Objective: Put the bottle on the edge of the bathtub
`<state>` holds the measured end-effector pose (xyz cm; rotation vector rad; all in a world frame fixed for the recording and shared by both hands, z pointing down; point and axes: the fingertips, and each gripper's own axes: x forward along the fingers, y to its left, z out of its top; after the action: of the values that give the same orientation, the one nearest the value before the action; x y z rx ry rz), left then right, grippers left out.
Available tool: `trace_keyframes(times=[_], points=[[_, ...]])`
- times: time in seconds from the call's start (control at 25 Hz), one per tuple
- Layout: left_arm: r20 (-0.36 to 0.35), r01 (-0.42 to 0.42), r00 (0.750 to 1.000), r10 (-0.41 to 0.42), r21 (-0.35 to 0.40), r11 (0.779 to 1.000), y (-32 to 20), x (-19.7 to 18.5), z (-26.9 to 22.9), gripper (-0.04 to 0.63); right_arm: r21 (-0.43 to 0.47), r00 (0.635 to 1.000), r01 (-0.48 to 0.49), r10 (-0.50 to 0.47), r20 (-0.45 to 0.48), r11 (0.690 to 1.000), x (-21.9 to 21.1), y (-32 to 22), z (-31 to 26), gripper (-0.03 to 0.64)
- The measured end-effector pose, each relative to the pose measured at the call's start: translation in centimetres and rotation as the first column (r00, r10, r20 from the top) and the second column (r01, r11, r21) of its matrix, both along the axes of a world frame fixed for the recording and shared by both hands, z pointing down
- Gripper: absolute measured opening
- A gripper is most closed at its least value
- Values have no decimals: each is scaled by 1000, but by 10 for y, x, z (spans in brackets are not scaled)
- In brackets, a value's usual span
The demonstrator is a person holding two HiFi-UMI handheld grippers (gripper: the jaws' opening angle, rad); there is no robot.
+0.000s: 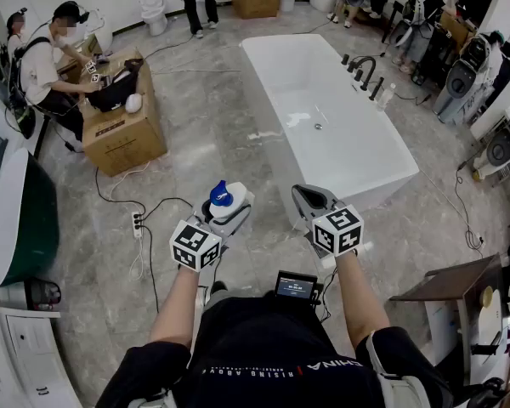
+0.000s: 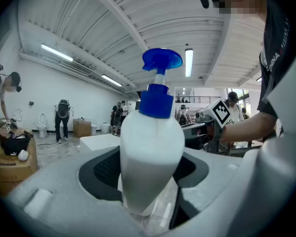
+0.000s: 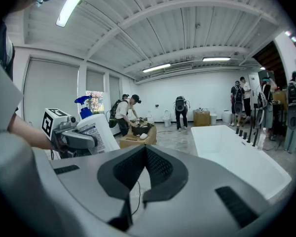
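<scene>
Left gripper [image 1: 227, 218] fingers closed on the bottle [image 2: 152, 152], held in the air short of the bathtub [image 1: 374, 185]; right gripper [image 1: 310, 201] fingers together, empty. Risks: the tall bottle could pivot in the grip, or tip off the narrow rim on release

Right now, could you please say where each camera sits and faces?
Head view: on the head, steeply down at floor and bathtub; forearms, left tool, right tool show.
Left gripper view: on left tool, along its jaws at the gripped bottle; right forearm shows.
Right gripper view: on right tool, over shut jaws toward the bathtub; left forearm shows.
Shared: all show the bottle.
</scene>
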<state>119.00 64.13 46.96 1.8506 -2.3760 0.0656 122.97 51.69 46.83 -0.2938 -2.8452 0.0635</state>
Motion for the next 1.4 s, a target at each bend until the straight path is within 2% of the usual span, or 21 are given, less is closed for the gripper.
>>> trace_keyframes(times=[0.24,0.72,0.96,1.4], points=[[5,8,1000,-8,7,1000,-6,4,-3,281,19,1000,5,-5,-2,1000,7,-9,2,8],[17,5,1000,-5,-1,1000,-18,2,-1,281,-18,1000,14,-14,10,1000,5,-21,5,8],[-3,17,1000,-17,36,999,-25,-4,-6,281,-25,1000,13,-13,2,1000,8,-28,8,8],[-7,3,1000,-2,22,1000,-41,-2,1,281,-36,1000,18,-18,-5,999,9,-39,15,8]])
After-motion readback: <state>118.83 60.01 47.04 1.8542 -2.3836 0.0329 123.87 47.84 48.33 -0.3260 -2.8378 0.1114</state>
